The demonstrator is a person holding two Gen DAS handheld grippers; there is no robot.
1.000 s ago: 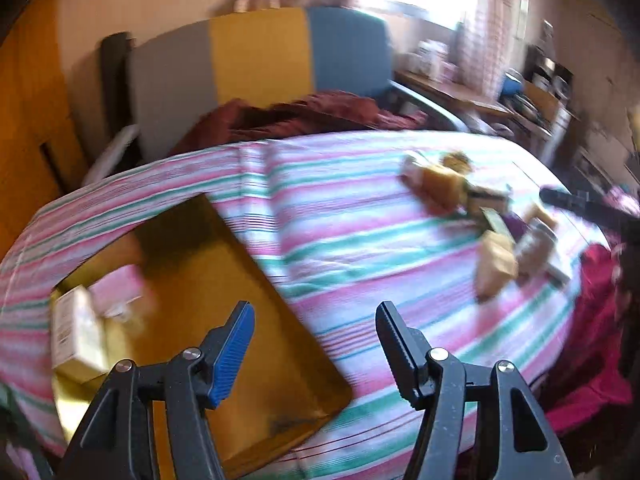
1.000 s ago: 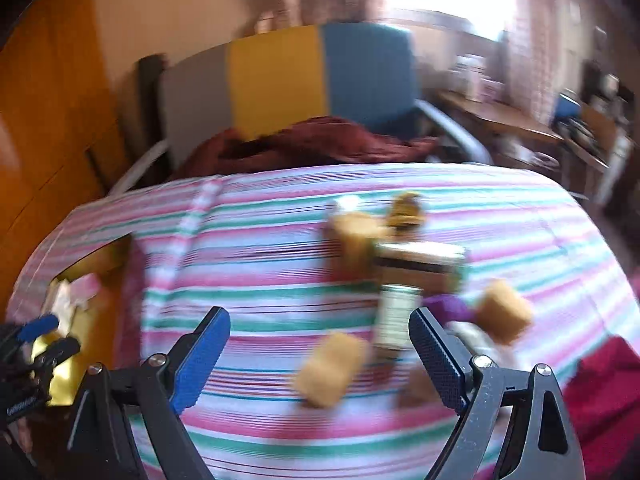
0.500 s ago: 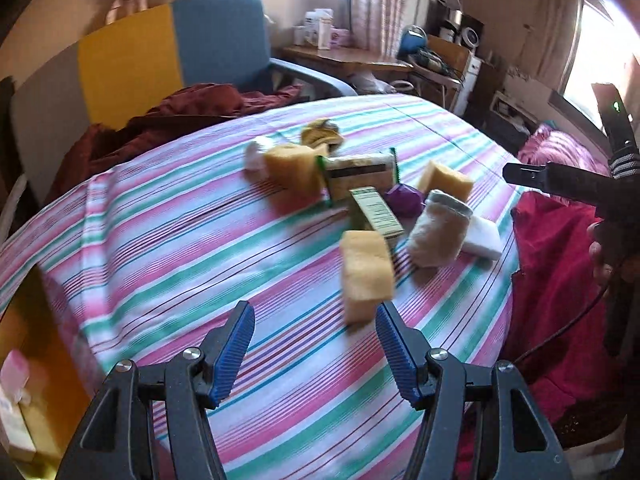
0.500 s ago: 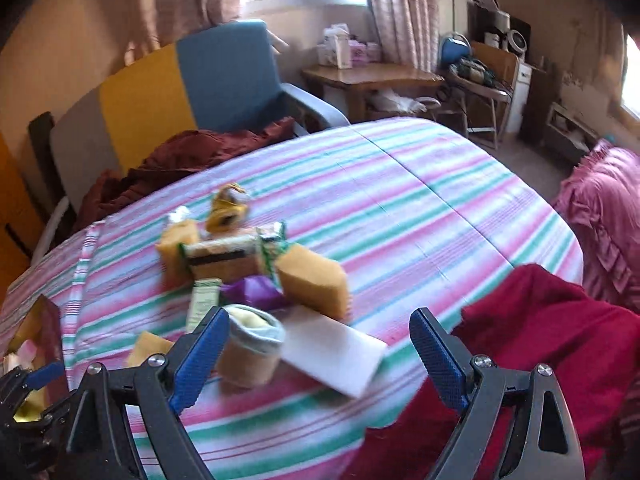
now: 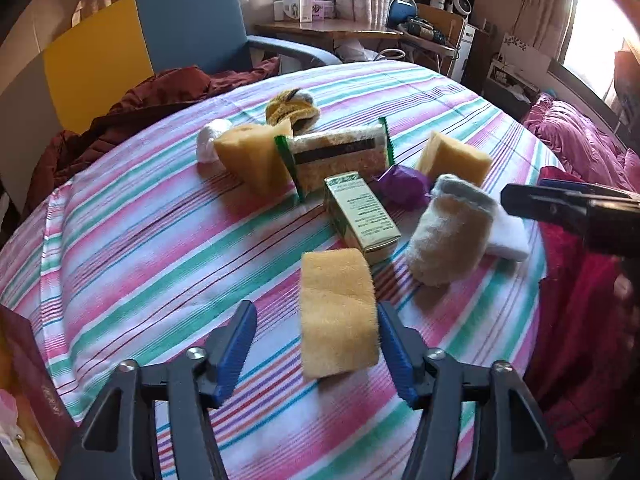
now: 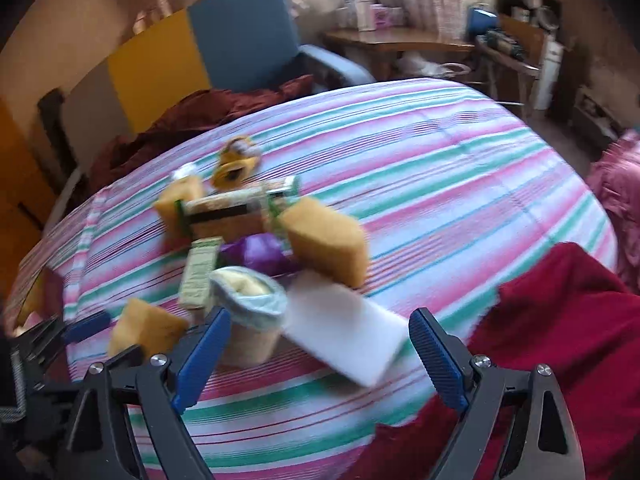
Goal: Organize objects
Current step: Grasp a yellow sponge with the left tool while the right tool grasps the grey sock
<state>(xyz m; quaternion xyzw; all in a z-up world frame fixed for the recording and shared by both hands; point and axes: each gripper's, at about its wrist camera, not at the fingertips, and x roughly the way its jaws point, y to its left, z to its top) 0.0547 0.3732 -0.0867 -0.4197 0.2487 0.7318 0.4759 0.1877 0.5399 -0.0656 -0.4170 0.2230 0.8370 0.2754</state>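
Observation:
A pile of objects lies on the striped tablecloth (image 5: 160,240): yellow sponges (image 5: 252,156), a packaged sponge set (image 5: 340,152), a green box (image 5: 360,212), a purple wrapper (image 5: 400,186), a beige fuzzy roll (image 5: 448,236) and a white pad (image 6: 344,332). My left gripper (image 5: 316,312) straddles the nearest yellow sponge (image 5: 338,312). Its jaws are closing. The sponge sits against the right finger, with a gap to the left one. My right gripper (image 6: 320,316) stands open over the white pad, its left finger beside the fuzzy roll (image 6: 250,320).
An open box (image 5: 24,380) with items in it sits at the table's left edge. A red cloth (image 6: 560,312) hangs over the right edge. Behind the table are a blue and yellow chair (image 5: 160,40) with a dark red blanket (image 5: 140,108), and a cluttered desk (image 5: 340,30).
Both views swung from the box at the left to the pile. My left gripper came down around the nearest yellow sponge and its jaws narrowed. My right gripper sank toward the white pad.

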